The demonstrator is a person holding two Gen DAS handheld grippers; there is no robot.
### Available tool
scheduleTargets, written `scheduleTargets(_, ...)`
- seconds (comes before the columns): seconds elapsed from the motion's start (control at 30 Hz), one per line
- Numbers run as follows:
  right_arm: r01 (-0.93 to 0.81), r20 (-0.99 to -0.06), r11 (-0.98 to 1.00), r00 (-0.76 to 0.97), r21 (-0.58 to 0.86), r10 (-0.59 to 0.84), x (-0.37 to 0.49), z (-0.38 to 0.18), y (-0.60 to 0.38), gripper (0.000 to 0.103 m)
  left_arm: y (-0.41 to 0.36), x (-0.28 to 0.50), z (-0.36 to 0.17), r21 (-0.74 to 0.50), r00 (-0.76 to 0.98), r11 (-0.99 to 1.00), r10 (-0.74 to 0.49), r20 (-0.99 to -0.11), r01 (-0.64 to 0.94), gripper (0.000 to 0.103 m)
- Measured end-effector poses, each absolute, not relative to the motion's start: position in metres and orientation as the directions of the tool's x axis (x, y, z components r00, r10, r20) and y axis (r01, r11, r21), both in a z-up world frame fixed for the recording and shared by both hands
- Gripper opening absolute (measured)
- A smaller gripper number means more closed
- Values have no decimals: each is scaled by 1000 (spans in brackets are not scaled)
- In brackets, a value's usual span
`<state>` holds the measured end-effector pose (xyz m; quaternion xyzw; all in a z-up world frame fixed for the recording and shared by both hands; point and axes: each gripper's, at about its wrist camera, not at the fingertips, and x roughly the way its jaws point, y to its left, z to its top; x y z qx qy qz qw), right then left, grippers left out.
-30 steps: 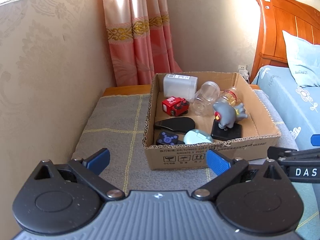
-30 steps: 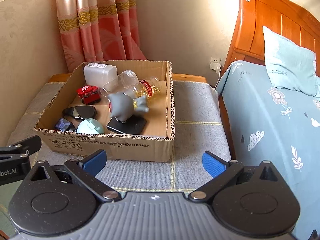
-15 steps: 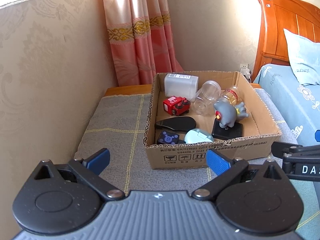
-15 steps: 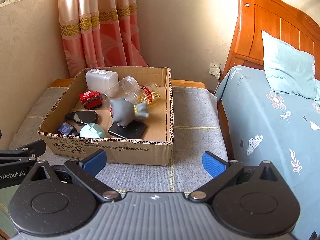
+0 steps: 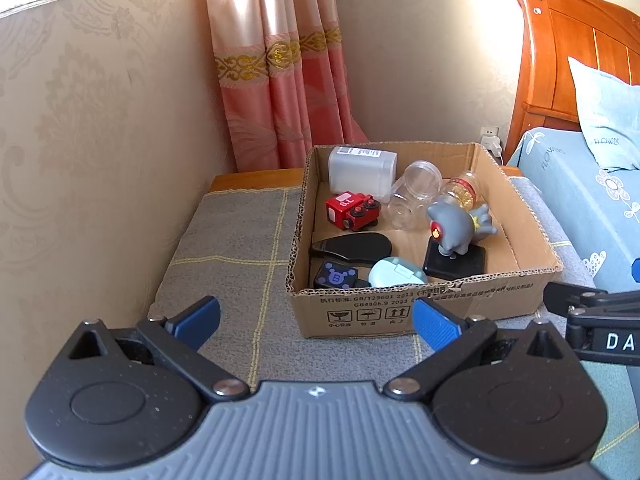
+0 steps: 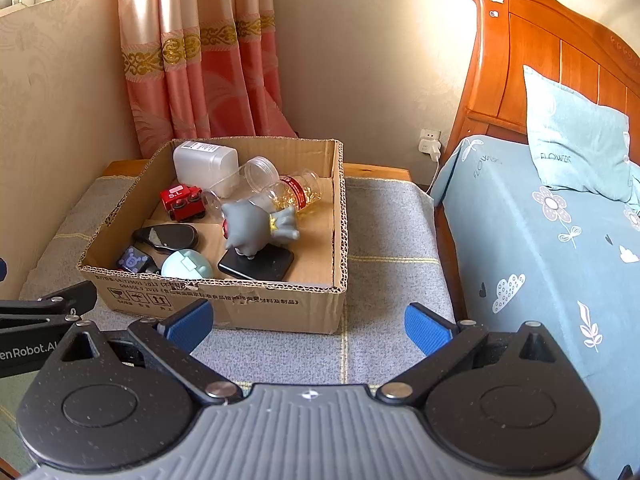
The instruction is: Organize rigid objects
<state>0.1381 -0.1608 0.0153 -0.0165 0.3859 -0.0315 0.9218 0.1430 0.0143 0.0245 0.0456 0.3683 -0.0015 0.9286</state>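
An open cardboard box [image 5: 420,312] [image 6: 224,304] stands on a grey mat. Inside lie a red toy car [image 5: 352,210] [image 6: 182,202], a grey figure on a black base [image 5: 454,226] [image 6: 252,228], a white container [image 5: 362,168] [image 6: 206,166], a clear jar [image 5: 416,190] [image 6: 256,172], a bottle of yellow capsules [image 5: 464,190] [image 6: 300,190], a black oval item [image 5: 352,246] [image 6: 166,236], a pale blue round case [image 5: 396,274] [image 6: 186,266] and a dark cube [image 5: 334,274] [image 6: 132,260]. My left gripper [image 5: 316,322] and right gripper [image 6: 308,326] are open, empty, in front of the box.
The grey mat [image 5: 236,248] [image 6: 392,232] covers a wooden bedside table against the wall. A pink curtain [image 5: 276,80] hangs behind. A bed [image 6: 540,240] with a wooden headboard and pillow lies to the right. A wall socket with a plug [image 6: 430,146] is behind the table.
Both grippers have pulled back and risen slightly, so the box looks a little farther off. Both stay open. The objects in the box have not moved.
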Motion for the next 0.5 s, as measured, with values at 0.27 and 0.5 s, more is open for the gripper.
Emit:
scheduleTargets(0.27,38,-707,998,703,-58,-68,136,16,-158,103,14,142,25,85,729,996,34,-684,34,102)
scheduleTargets(0.5,33,-708,998,703,-59,-66,134,16,-156,103,14,142,25,85,728,996,35,-684,33,102)
